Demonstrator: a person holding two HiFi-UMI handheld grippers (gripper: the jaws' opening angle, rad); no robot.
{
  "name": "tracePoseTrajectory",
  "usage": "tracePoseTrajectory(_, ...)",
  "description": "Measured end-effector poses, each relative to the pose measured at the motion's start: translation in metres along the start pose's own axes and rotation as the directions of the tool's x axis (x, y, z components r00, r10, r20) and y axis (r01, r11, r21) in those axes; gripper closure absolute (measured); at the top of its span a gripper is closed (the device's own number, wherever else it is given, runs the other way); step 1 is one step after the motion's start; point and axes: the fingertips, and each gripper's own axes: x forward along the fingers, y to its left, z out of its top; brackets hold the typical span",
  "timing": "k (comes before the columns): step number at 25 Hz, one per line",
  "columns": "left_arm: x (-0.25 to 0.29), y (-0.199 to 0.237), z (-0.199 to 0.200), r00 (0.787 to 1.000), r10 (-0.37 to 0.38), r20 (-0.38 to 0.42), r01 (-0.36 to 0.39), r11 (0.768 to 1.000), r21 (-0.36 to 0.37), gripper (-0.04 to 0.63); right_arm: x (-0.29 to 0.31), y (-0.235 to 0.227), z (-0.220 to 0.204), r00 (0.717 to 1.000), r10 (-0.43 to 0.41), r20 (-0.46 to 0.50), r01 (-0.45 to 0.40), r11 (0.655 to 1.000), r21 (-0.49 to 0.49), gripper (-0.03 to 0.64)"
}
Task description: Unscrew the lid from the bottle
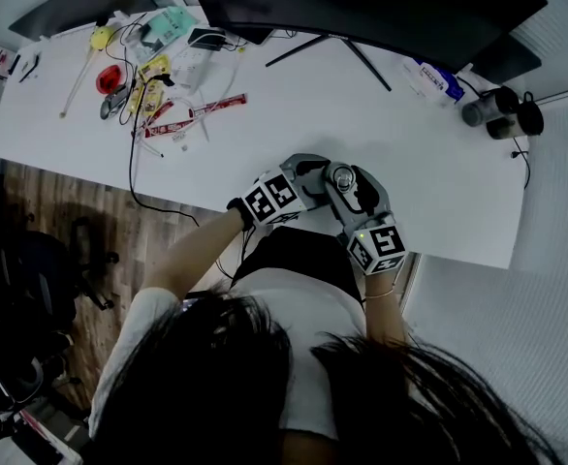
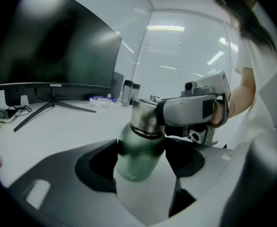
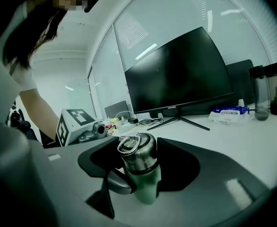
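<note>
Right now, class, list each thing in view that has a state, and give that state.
bottle, capped, held
lid, on the bottle
left gripper, shut on the bottle
right gripper, shut on the lid
monitor, screen dark

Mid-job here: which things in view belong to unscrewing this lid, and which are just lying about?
In the job: bottle, clamped by the left gripper; lid, between the jaws of the right gripper.
Lying about: monitor, two dark bottles, wipes pack, cables.
</note>
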Motion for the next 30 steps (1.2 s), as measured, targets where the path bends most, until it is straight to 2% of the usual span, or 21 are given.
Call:
tracePoseTrajectory(3,-0.001,-0.001,0.003,0.999,-0.032,0.001,0.032,0.999,0.003,0.225,0.001,0.002,0.000,0.997,0.071,-0.028,-0.072,0.997,-0.018,0.365)
tracePoseTrajectory(6,-0.003,0.000,0.003,0.997,-0.078,0.001,0.078,0.997,0.019,0.225,0.003,0.005,0.001,0.982,0.181,-0.063,-0.183,0.983,-0.029,0.365)
tracePoseTrajectory(9,-0.004,0.000,0.002,0.991,-0.136,-0.017,0.136,0.990,0.027,0.225,0.006,0.008,0.000,0.950,0.293,-0.108,-0.299,0.953,-0.039,0.365)
tracePoseTrajectory(11,-0.004,0.001,-0.001,0.983,-0.174,-0.050,0.177,0.983,0.057,0.225,0.007,0.011,0.000,0.916,0.376,-0.141,-0.386,0.921,-0.049,0.365)
tracePoseTrajectory(15,-0.005,-0.007,0.000,0.958,-0.261,-0.121,0.274,0.955,0.111,0.225,0.003,0.017,-0.006,0.817,0.528,-0.231,-0.553,0.831,-0.058,0.365)
tracePoseTrajectory(19,-0.006,-0.008,0.000,0.922,-0.340,-0.186,0.369,0.917,0.150,0.225,0.004,0.021,-0.005,0.693,0.650,-0.312,-0.692,0.720,-0.039,0.365)
tracePoseTrajectory(25,-0.007,-0.009,-0.002,0.865,-0.425,-0.268,0.480,0.856,0.193,0.225,0.005,0.026,-0.007,0.512,0.762,-0.396,-0.828,0.561,0.009,0.365)
tracePoseTrajectory(27,-0.008,-0.009,-0.002,0.850,-0.440,-0.290,0.504,0.839,0.203,0.225,0.005,0.028,-0.008,0.469,0.783,-0.408,-0.852,0.523,0.025,0.365)
tracePoseTrajectory(30,-0.007,-0.008,-0.002,0.840,-0.447,-0.308,0.518,0.829,0.211,0.225,0.006,0.029,-0.007,0.428,0.801,-0.419,-0.873,0.486,0.039,0.365)
